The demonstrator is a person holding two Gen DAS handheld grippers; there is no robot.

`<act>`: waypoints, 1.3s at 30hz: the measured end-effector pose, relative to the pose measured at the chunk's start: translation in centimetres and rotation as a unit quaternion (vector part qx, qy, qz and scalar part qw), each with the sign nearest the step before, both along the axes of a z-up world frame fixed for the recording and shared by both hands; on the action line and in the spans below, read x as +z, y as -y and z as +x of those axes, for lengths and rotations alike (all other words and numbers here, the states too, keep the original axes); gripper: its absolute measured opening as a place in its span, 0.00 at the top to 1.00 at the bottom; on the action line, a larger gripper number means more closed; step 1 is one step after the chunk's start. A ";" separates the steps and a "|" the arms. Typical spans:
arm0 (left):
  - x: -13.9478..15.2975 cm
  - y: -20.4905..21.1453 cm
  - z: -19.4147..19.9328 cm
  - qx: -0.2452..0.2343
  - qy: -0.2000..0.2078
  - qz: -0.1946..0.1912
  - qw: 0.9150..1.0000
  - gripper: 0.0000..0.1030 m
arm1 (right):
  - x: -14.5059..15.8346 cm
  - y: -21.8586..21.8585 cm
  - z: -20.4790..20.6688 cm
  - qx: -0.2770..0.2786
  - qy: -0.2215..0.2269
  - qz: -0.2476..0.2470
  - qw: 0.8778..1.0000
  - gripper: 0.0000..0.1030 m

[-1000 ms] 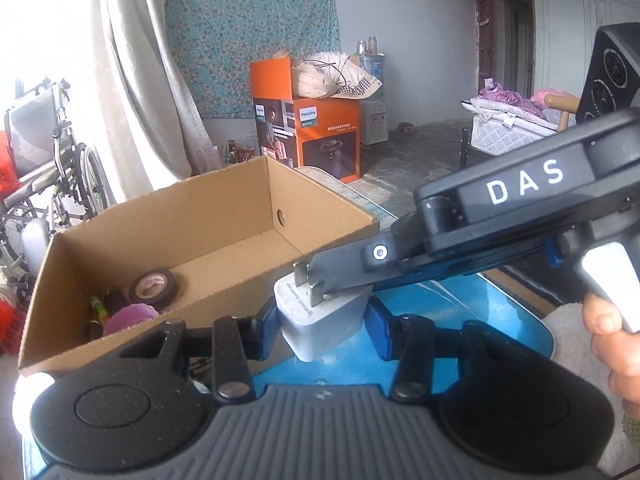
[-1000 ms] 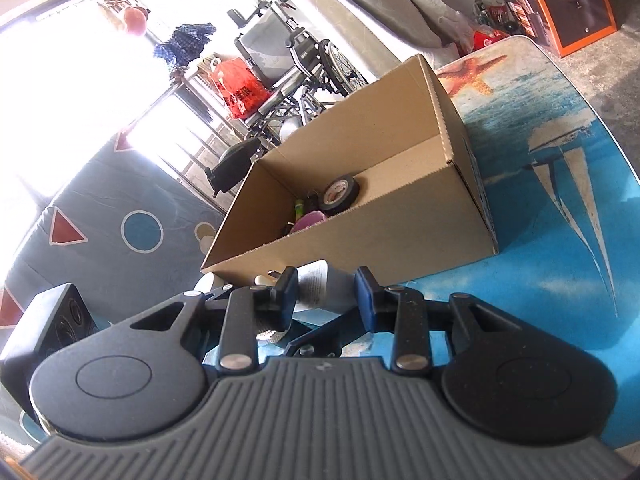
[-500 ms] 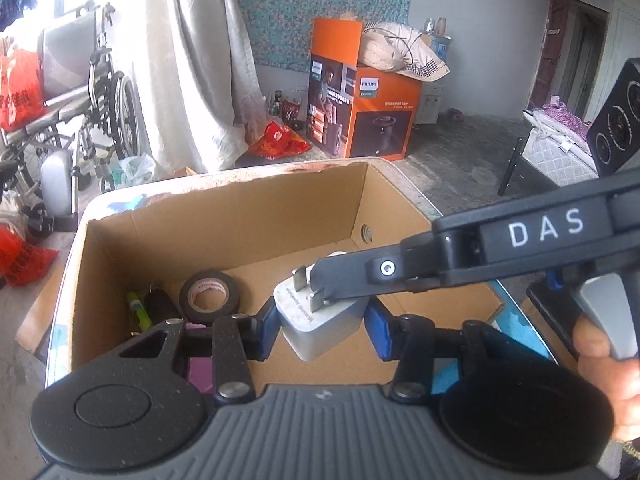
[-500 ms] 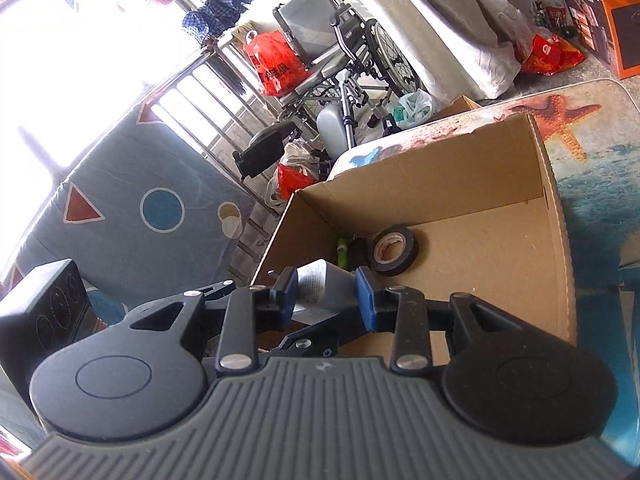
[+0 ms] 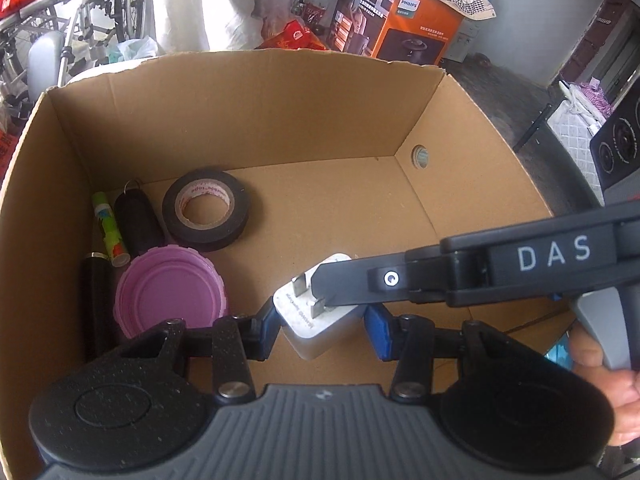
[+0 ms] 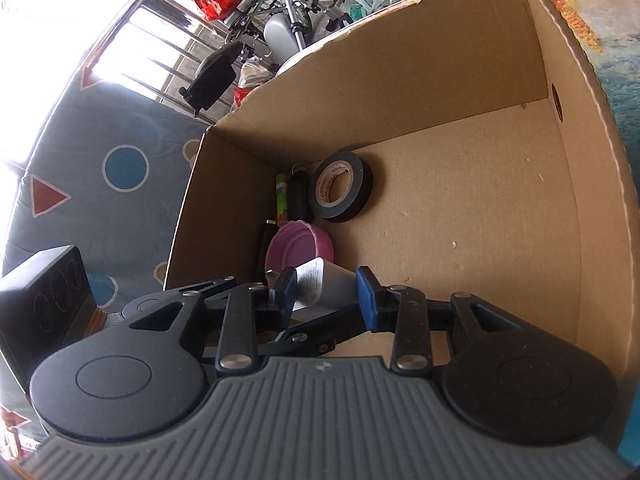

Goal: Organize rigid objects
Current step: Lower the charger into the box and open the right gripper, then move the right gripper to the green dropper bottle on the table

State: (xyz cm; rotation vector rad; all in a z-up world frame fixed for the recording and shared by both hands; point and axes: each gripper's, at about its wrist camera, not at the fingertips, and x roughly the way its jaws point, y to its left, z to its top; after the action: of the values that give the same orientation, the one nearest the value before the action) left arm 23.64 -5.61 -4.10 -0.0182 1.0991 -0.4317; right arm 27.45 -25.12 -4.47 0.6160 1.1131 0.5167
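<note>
The white plug adapter point(image 5: 320, 322) hangs over the floor of the cardboard box point(image 5: 256, 120), clamped between the blue pads of both tongs at once. The left gripper point(image 5: 322, 330) points steeply down into the box, its pads pressed on the adapter's sides, prongs facing up. The right gripper point(image 6: 326, 292) reaches in from the right across the left one, tilted downward, also squeezing the adapter; fingers of the person's hand point(image 5: 600, 364) wrap its handle. Beyond the tongs, to their left, lie a purple lid point(image 5: 170, 290), a black tape roll point(image 5: 206, 208), a green tube point(image 5: 108, 228) and a black key fob point(image 5: 138, 220).
</note>
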 end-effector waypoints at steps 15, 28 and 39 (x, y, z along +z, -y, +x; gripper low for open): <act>0.2 -0.2 0.3 0.017 -0.008 -0.012 1.000 0.43 | 0.0 -0.3 -0.2 -0.001 0.014 -0.026 1.000 0.69; 8.5 -1.9 -8.4 0.017 0.172 -0.032 0.984 0.19 | 7.7 4.4 -10.3 -0.083 0.172 0.024 0.981 0.61; 6.7 -2.6 -16.9 -0.010 0.227 -0.013 0.974 0.17 | 9.2 2.5 -20.1 -0.081 0.248 -0.021 0.965 0.60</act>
State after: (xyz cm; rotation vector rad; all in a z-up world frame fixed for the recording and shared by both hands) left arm 6.73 -3.04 2.58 0.0655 0.6436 -0.4409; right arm 7.33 -27.61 4.76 0.4988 0.5917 0.4706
